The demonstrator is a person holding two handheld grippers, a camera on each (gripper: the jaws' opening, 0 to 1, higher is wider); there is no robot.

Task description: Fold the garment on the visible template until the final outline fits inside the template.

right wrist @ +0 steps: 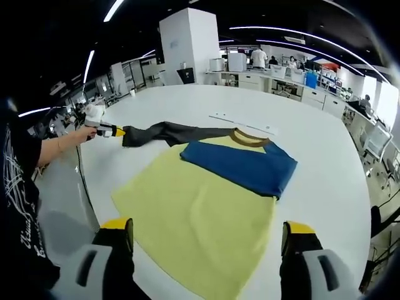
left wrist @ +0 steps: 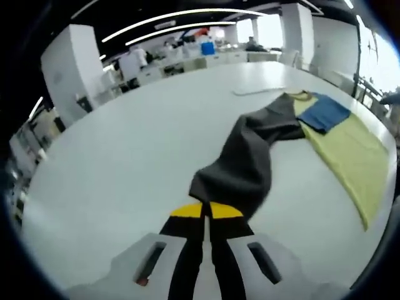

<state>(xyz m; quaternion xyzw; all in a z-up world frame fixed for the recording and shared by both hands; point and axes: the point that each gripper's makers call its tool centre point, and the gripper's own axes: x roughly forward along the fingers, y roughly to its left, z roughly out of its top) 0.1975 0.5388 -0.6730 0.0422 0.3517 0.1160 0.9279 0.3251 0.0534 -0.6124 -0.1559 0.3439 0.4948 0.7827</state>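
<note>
While the yellow garment [right wrist: 200, 215] lies flat on the white table [right wrist: 325, 187], its blue sleeve [right wrist: 240, 164] already folded in, the left gripper [left wrist: 206, 209], jaws clamped on the dark sleeve [left wrist: 240, 165], should carry it inward low and taut, the right gripper [right wrist: 206, 237] waiting, jaws apart.

Near the garment [right wrist: 212, 206]: hem cut off at right gripper view's lower edge; sleeve [left wrist: 240, 165] tip hidden between closed jaws.
</note>
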